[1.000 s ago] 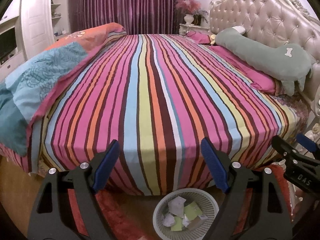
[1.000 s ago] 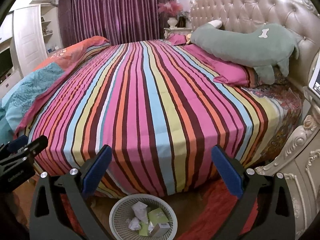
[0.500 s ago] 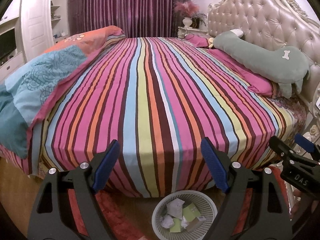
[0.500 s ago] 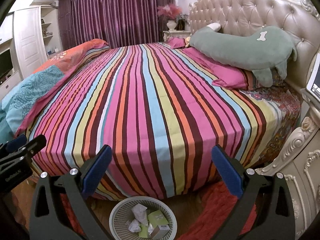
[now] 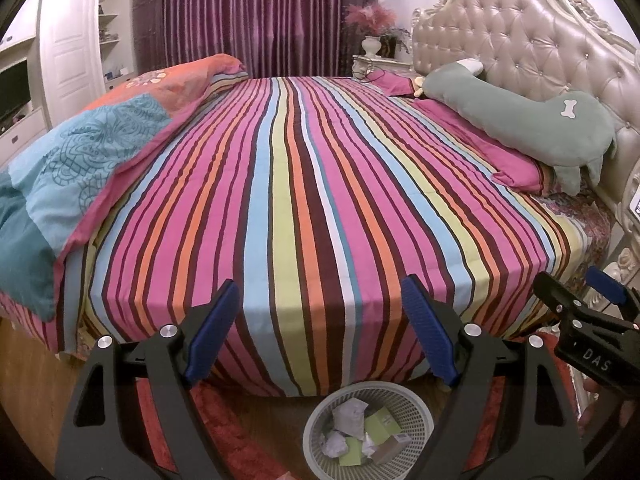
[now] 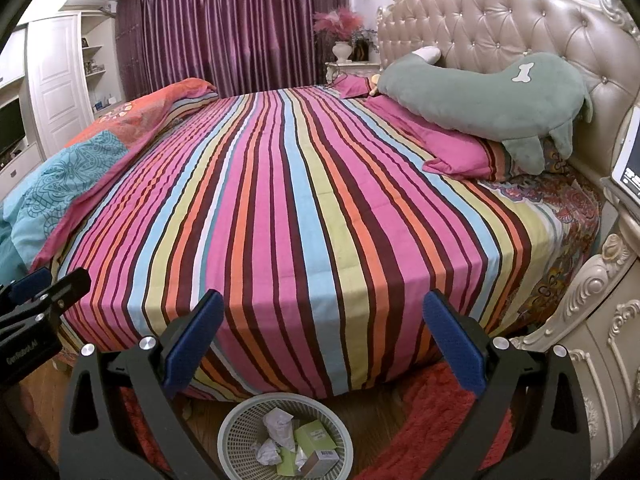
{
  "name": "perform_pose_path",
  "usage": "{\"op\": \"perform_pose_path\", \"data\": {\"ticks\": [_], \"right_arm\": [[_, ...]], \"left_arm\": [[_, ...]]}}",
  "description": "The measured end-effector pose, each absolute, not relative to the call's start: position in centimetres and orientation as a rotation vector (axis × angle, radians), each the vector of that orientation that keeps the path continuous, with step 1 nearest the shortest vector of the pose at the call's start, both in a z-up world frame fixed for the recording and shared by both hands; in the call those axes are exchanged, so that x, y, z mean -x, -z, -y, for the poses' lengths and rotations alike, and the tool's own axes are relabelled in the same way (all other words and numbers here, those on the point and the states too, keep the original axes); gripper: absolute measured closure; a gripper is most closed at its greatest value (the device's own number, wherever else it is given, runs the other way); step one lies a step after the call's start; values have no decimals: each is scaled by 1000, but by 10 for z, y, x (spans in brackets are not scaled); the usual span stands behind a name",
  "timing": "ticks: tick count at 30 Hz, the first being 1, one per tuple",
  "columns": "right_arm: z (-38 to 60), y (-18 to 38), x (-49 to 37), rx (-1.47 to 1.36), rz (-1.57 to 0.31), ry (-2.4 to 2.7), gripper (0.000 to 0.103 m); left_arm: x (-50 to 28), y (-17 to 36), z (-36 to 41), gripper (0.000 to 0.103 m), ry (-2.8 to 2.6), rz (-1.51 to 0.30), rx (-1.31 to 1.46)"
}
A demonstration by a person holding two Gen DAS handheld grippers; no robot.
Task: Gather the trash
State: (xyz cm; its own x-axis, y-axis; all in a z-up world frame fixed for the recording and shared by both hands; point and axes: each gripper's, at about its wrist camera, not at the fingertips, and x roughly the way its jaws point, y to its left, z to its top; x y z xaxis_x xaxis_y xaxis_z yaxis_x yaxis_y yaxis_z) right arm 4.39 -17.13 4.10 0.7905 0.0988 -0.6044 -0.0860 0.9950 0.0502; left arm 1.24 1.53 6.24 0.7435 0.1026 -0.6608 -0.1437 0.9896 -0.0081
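There is one big bed (image 5: 312, 184) with a striped sheet, and it is the landmark here. On the left side of the bed lies one folded quilt (image 5: 80, 160), blue and orange. On the right side, by the padded headboard (image 6: 520, 20), lies one long green plush toy (image 6: 480, 100) with a white bone on it. It rests on a pink pillow (image 6: 452, 152). Behind the far end of the bed hang purple curtains (image 5: 260, 16), and one vase of pink feathers (image 6: 340, 36) stands on a small stand next to the headboard.

On the floor at the near edge of the bed stands one round white basket (image 6: 240, 424). The trash is inside it: about three crumpled white papers (image 6: 278, 424), two or three green cards (image 6: 316, 436) and one small brown box (image 6: 322, 460). A red rug (image 6: 432, 408) lies on the floor beside the basket.

There are two tools, one in each hand. The left gripper (image 5: 320, 332) hovers over the near edge of the bed, above the basket. Its two blue fingers (image 5: 212, 332) stand wide apart and hold nothing. The right gripper (image 6: 324, 340) hovers just beside it, and its two fingers (image 6: 452, 344) are also wide and empty.
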Motion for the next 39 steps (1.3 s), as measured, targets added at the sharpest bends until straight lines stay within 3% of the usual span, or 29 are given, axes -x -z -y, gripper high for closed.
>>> {"op": "perform_pose_path", "data": {"ticks": [39], "right_arm": [[173, -42, -46, -25, -658, -97, 8]], "left_arm": [[-17, -62, -22, 22, -117, -735, 83]]}}
